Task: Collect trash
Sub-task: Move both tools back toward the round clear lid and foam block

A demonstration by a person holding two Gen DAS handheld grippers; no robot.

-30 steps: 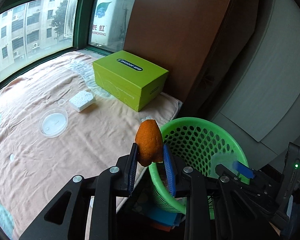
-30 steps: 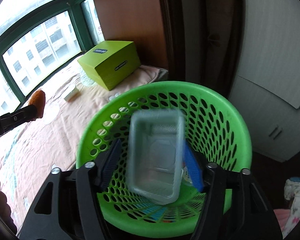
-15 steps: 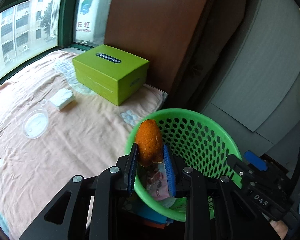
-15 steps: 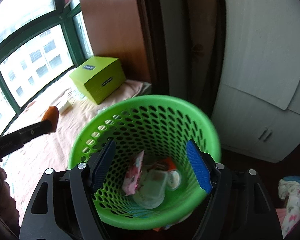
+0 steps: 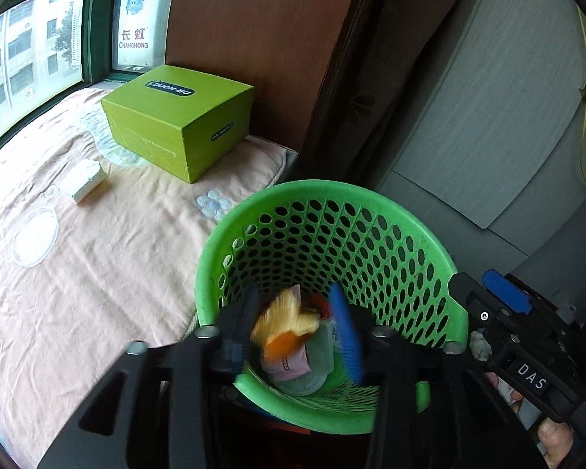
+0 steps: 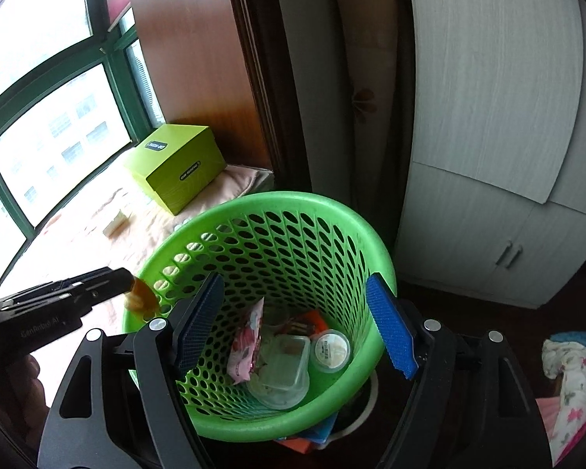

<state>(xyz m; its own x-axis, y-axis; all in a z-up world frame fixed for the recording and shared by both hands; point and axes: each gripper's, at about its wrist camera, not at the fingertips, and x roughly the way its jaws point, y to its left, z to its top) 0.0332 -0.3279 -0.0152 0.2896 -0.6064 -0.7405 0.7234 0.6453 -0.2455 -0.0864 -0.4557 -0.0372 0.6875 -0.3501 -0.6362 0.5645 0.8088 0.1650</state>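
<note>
A green perforated basket (image 5: 332, 191) stands beside the bed. My left gripper (image 5: 295, 322) hangs over its near rim and its jaws are opening. Between them a blurred orange peel (image 5: 283, 324) tips downward, with the blue pad (image 5: 345, 336) standing off it. In the right wrist view the left gripper (image 6: 127, 279) shows at the basket's (image 6: 293, 197) left rim with the peel (image 6: 140, 297) at its tip. My right gripper (image 6: 293, 293) is open and empty above the basket. Inside lie a clear plastic container (image 6: 285, 363), a pink wrapper (image 6: 246, 348) and a small round cup (image 6: 329, 349).
On the peach bed cover (image 5: 78, 273) sit a lime-green box (image 5: 175, 117), a white foam block (image 5: 83, 179) and a clear round lid (image 5: 35, 234). A brown panel and grey wardrobe (image 6: 488, 156) stand behind the basket. Flowered cloth (image 6: 570, 371) lies on the floor at the right.
The left gripper carried the peel from above the bed to over the basket and its jaws have parted. The clear container left the right gripper and now lies in the basket.
</note>
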